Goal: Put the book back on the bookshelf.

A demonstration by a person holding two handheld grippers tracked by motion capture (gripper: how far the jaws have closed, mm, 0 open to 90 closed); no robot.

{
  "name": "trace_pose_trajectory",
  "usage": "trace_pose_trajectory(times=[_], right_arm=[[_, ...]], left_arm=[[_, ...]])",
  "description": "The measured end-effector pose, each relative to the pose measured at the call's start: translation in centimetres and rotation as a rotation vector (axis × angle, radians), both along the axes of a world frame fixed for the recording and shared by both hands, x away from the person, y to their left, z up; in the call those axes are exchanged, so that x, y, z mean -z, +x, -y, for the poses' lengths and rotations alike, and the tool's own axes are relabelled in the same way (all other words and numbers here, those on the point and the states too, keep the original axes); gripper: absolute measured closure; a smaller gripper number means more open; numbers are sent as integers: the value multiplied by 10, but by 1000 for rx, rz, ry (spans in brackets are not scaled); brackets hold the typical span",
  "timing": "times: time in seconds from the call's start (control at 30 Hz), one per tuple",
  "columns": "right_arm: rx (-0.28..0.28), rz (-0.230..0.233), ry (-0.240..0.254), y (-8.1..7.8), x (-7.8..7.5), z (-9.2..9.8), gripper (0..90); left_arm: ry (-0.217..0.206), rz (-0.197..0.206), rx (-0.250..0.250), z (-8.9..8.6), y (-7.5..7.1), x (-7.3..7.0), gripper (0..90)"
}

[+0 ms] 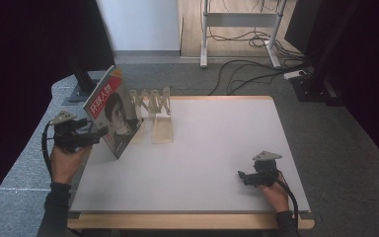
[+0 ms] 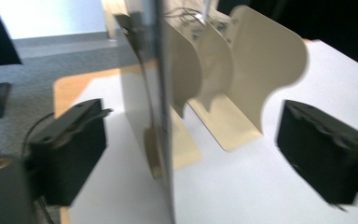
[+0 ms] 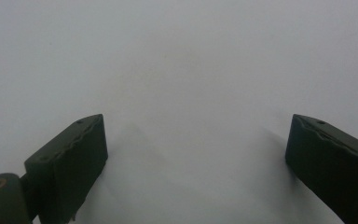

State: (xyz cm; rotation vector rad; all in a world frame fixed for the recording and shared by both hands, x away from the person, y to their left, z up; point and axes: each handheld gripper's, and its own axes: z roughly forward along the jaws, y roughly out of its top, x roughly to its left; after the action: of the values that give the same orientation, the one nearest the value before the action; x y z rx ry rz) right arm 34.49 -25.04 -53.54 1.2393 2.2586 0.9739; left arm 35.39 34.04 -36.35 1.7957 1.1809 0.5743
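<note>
Nearest the person, by the table's (image 1: 192,163) near right corner, the right gripper (image 1: 242,177) rests with its jaws wide and nothing between them. At the left edge the left gripper (image 1: 98,135) has its jaws spread wide, the magazine (image 1: 112,112) between them but unpressed. To finish well, it should draw back straight, brushing neither cover. The magazine stands tilted near the far left corner against the cream bookend rack (image 1: 154,111), long axis upward, cover facing the near left.

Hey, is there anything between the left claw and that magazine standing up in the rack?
Nothing visible. The left claw is open with the magazine edge-on between its jaws, neither pad pressing it. The beige rack dividers stand beyond the magazine, not in the way.
</note>
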Motion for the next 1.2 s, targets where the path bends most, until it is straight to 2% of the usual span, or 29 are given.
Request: trace_pose_trajectory(times=[0.03, 0.07, 0.13, 0.27, 0.43, 0.57, 0.7, 0.77, 0.8, 0.97, 1.07, 1.1, 1.13, 1.2], right_arm=[[0, 0, 0, 0, 0, 0, 49], [0, 0, 0, 0, 0, 0, 49], [1, -1, 1, 0, 0, 0, 49], [1, -2, 1, 0, 0, 0, 49], [1, -1, 1, 0, 0, 0, 49], [1, -2, 1, 0, 0, 0, 49], [1, -2, 2, 0, 0, 0, 48], [1, -1, 2, 0, 0, 0, 48], [1, -1, 2, 0, 0, 0, 48], [1, -1, 1, 0, 0, 0, 48], [2, -1, 3, 0, 0, 0, 49], [1, -1, 2, 0, 0, 0, 49], [2, -1, 2, 0, 0, 0, 49], [2, -1, 2, 0, 0, 0, 48]], left_arm=[[16, -8, 12, 4, -6, 2, 12], [16, -8, 12, 4, -6, 2, 0], [56, -12, 18, 11, -16, 5, 0], [51, -10, 44, 18, -25, 9, 0], [61, -11, 113, 33, -32, 19, 0], [43, -14, 175, 50, -32, 33, 0], [43, -34, 215, 60, -29, 42, 0], [39, -34, 243, 72, -27, 50, 0], [39, -34, 243, 72, -27, 50, 0], [63, -47, 291, 92, -25, 64, 0], [61, -70, 332, 102, -23, 77, 0], [60, -86, 347, 108, -21, 87, 0], [60, -86, 347, 108, -21, 87, 0], [66, -114, 370, 115, -18, 102, 0]])
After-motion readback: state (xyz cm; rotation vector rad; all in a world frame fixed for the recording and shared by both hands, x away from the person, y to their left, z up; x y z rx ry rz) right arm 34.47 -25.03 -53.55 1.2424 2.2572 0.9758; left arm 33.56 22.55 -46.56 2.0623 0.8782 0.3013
